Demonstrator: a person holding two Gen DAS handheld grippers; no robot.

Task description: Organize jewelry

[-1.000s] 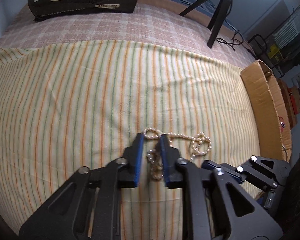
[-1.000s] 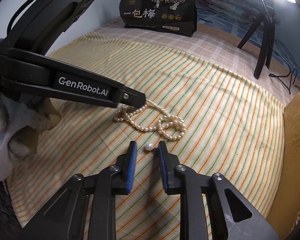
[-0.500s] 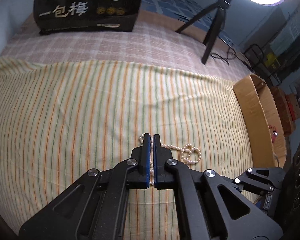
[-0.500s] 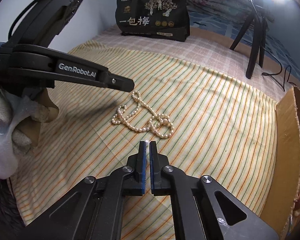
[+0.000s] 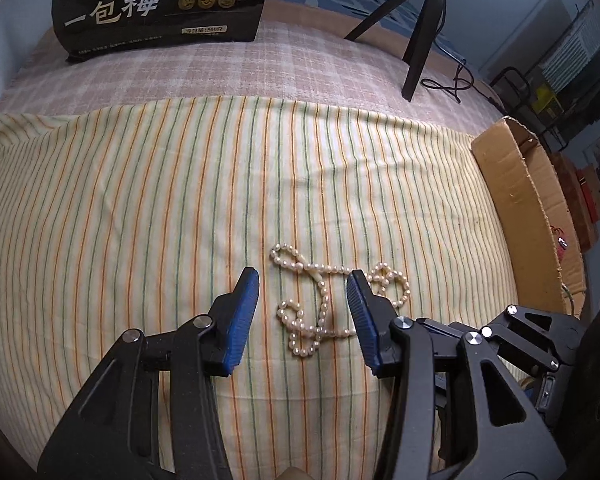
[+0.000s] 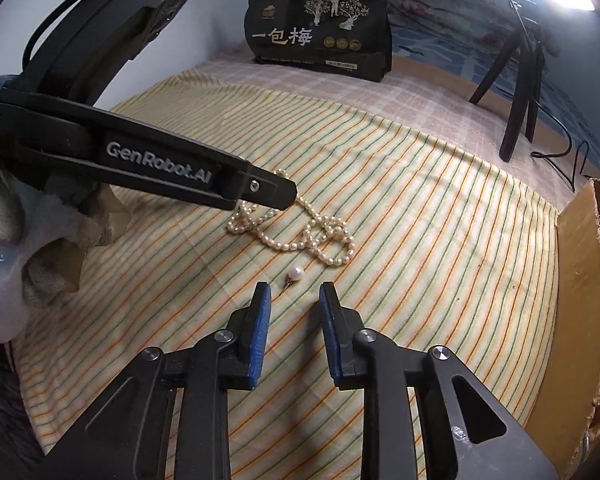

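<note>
The pearl necklace (image 5: 324,304) lies loosely tangled on the striped cloth (image 5: 140,220). The left tongs (image 5: 303,280) hang over it, jaws opening, gripping nothing. The right tongs (image 6: 293,292), jaws opening and empty, line up just short of the loose pearl earring (image 6: 296,273), probably to pick it separately.

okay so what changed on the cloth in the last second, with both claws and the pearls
Both claws snapped shut, then began opening again. The left claw is spreading over the pearl necklace, gripping nothing. The right claw is opening just short of the single pearl earring. Necklace, earring and striped cloth stayed about where they were.
</note>
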